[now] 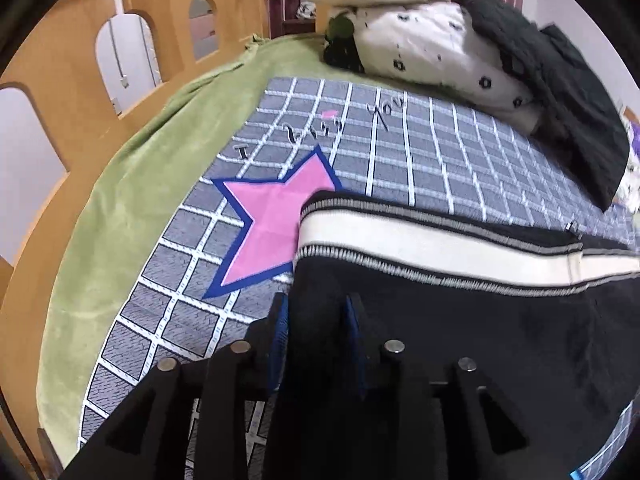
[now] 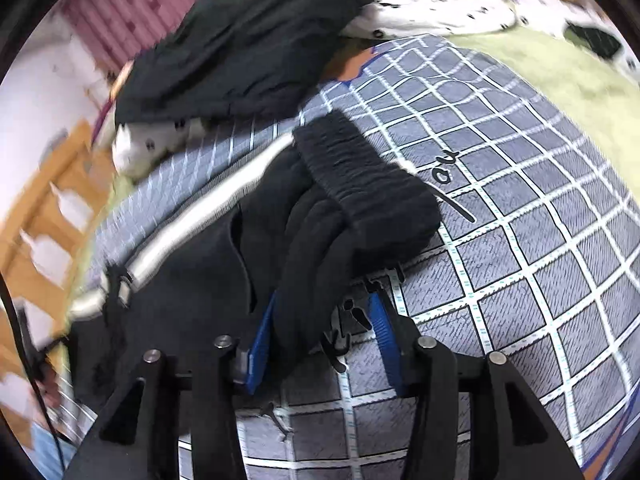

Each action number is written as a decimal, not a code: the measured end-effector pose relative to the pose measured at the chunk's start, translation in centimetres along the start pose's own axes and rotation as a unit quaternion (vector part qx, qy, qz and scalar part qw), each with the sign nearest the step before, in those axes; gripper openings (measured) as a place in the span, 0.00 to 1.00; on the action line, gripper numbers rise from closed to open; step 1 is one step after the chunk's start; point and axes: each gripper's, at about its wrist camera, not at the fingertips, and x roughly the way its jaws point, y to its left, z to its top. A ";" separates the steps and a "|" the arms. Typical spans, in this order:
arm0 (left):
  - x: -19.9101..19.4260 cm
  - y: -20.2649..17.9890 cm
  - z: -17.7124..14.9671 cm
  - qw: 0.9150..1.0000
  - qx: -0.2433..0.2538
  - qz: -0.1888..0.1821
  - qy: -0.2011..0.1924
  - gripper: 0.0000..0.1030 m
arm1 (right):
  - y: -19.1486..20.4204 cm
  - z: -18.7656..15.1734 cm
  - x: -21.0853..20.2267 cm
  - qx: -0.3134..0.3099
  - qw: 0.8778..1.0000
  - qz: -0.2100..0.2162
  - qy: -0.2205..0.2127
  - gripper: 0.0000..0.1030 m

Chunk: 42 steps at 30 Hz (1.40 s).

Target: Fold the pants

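Black pants (image 1: 460, 320) with a white side stripe (image 1: 420, 240) lie on a grey checked blanket (image 1: 440, 152) on the bed. My left gripper (image 1: 316, 316) is open, its blue-padded fingers either side of the pants' edge by the pink star (image 1: 272, 224). In the right wrist view the pants (image 2: 208, 264) bunch up, with the ribbed waistband (image 2: 360, 176) on top. My right gripper (image 2: 320, 320) is open with a fold of black cloth between its fingers, against the left blue pad.
A green bedspread (image 1: 132, 208) lies under the blanket. A wooden bed rail (image 1: 72, 112) with arched cut-outs runs on the left. Spotted white bedding (image 1: 432, 52) and a dark garment (image 1: 560, 92) are piled at the bed's far end; the garment also shows in the right wrist view (image 2: 240, 52).
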 end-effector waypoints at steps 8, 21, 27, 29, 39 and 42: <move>-1.4 0.6 0.7 0.998 -0.010 -0.054 -0.042 0.28 | -1.6 2.9 4.1 0.118 0.993 -0.002 0.007 0.66; -0.2 0.4 0.1 0.990 -0.033 -0.134 -0.012 0.28 | 1.1 4.2 2.6 -0.043 0.994 -0.075 -0.063 0.44; -1.6 -2.3 -1.4 0.989 0.007 -0.148 -0.004 0.28 | -0.9 2.5 0.0 -0.034 0.995 -0.093 -0.023 0.54; -2.3 -3.6 -2.3 0.988 0.021 -0.156 0.000 0.28 | -0.8 1.0 -2.6 -0.040 0.993 -0.096 -0.057 0.54; -4.3 -8.6 -7.6 0.988 0.029 -0.152 0.011 0.28 | 6.8 -5.5 -4.2 -0.163 0.974 -0.121 -0.099 0.54; -4.2 -8.8 -9.8 0.991 0.034 -0.126 0.014 0.28 | 10.8 -7.4 -3.7 -0.220 0.966 -0.090 -0.102 0.54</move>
